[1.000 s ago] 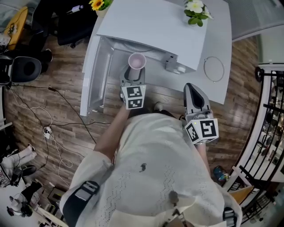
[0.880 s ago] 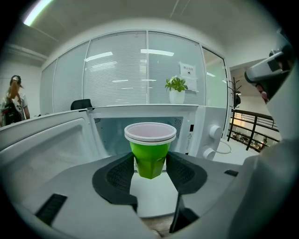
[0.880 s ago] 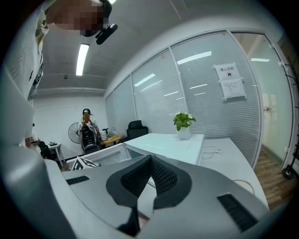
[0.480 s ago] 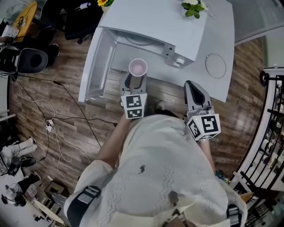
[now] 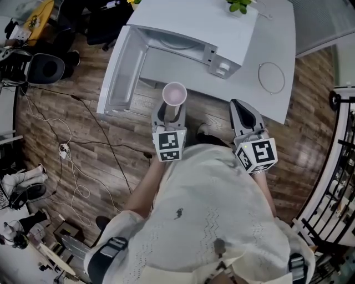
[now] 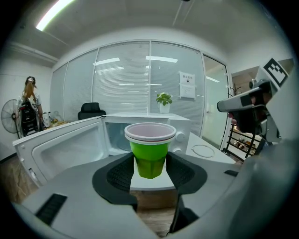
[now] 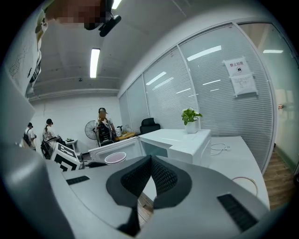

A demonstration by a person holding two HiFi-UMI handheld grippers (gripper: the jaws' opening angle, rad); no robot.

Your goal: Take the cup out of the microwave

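Leftmost, over wooden floor [image 5: 66,111] strewn with loose cables [image 5: 72,166]. Next across, to the microwave door [image 5: 119,72], swung wide open at the left side of the white microwave [image 5: 188,33], itself standing on a pale table [image 5: 277,44].

Then to the left gripper [image 5: 169,111]: clamped on the cup [image 5: 174,94], pinching it low on its green body. In the left gripper view, seen as one black ribbed pad [image 6: 122,173] pressed against each flank of the cup [image 6: 149,156], with the wide rim and pale pink inside riding well above both pads. Held upright and centred in the left gripper [image 6: 149,172], outside the cavity, just in front of the microwave's open mouth.

Further right, to the right gripper [image 5: 242,113]: pads [image 7: 164,179] pressed together with nothing between them, as shown in the right gripper view [image 7: 150,175]. Well apart from the cup, pointing toward the table's near edge.

Rightmost, on the bare tabletop, to a thin ring [image 5: 271,77], and behind the microwave to a small potted plant [image 5: 239,5].
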